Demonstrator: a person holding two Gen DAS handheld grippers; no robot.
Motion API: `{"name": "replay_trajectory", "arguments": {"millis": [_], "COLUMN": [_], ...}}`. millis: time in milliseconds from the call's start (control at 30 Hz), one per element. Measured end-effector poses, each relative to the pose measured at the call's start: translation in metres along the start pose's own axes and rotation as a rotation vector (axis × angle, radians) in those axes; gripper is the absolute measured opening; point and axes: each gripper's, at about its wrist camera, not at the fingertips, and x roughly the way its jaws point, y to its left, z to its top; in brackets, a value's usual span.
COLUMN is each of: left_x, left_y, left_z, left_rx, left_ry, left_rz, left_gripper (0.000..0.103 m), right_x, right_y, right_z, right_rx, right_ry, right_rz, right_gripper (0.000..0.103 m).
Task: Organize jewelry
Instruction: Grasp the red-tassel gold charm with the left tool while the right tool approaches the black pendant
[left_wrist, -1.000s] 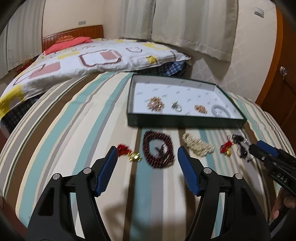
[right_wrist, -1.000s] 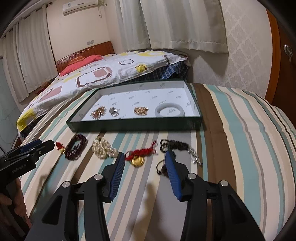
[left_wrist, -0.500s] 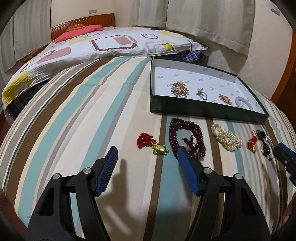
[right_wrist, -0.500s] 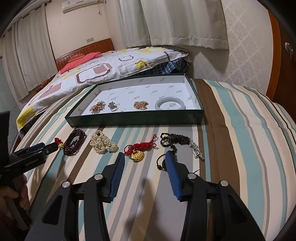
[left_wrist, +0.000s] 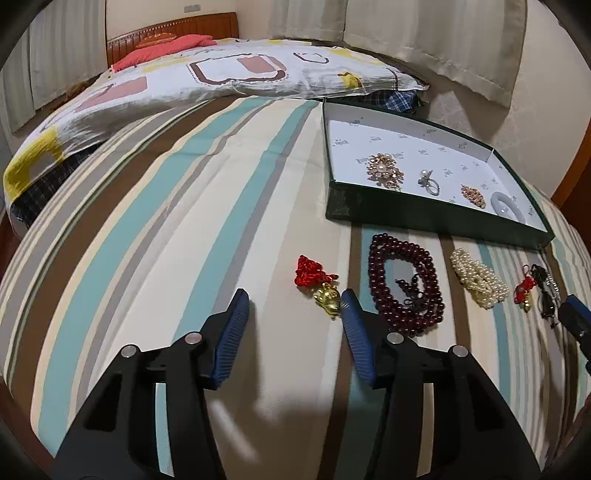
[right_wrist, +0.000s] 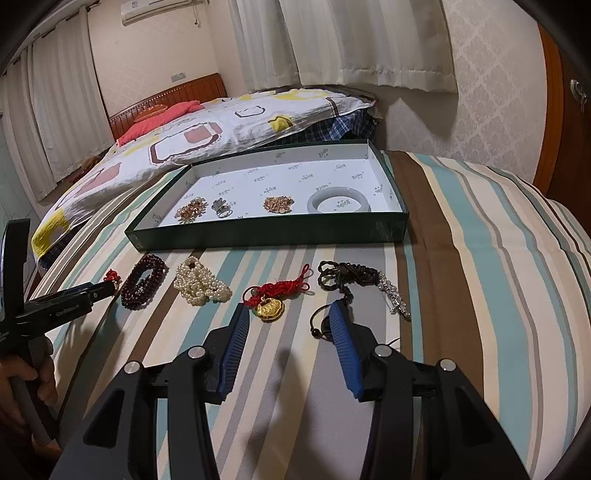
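Note:
A green box (left_wrist: 436, 221) (right_wrist: 266, 236) with a white floor holds two gold brooches, a ring and a pale jade bangle (right_wrist: 339, 201). In front of it on the striped bed lie a red-knot gold charm (left_wrist: 321, 288), a dark red bead necklace (left_wrist: 404, 284) (right_wrist: 142, 280), a pearl bracelet (left_wrist: 480, 282) (right_wrist: 201, 286), a red-cord gold pendant (right_wrist: 271, 304) and a black cord piece (right_wrist: 347, 280). My left gripper (left_wrist: 293, 308) is open, its right finger just beside the charm. My right gripper (right_wrist: 290, 319) is open around the gold pendant's near side.
A patterned quilt (left_wrist: 207, 85) and a red pillow (right_wrist: 159, 118) lie at the far side. Curtains and a wall stand behind. A wooden door (right_wrist: 565, 122) is at the right. The bed drops off on both sides.
My left gripper has swung left, from over the bead necklace to beside the red-knot charm. My right gripper has crept forward toward the gold pendant. Both stay open.

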Motion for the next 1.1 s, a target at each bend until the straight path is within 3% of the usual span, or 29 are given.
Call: {"name": "replay_trajectory", "arguments": {"millis": [200,400,433,1100], "left_x": [0.005,0.007,0.007,-0.003], "left_y": [-0.01,-0.013,-0.013,-0.013], "left_z": [0.002,0.003,0.003,0.005], "left_rx": [0.033,0.065,0.067,0.068], "left_ry": [0.0,-0.008,-0.008,-0.048], "left_rz": [-0.011,-0.031,-0.036,-0.059], "left_gripper": [0.049,0.014,0.013,0.013], "right_x": [0.001,0.002,0.003,0.013], "right_y": [0.0,0.0,0.0,-0.012], "right_z": [0.0,0.0,-0.001,-0.001], "right_rx": [-0.001,0.001,0.001,0.017], "right_ry": [0.003,0.006,0.007,0.028], "right_rz": [0.0,0.0,0.0,-0.031], "right_gripper": [0.046,0.046,0.046,0.046]}}
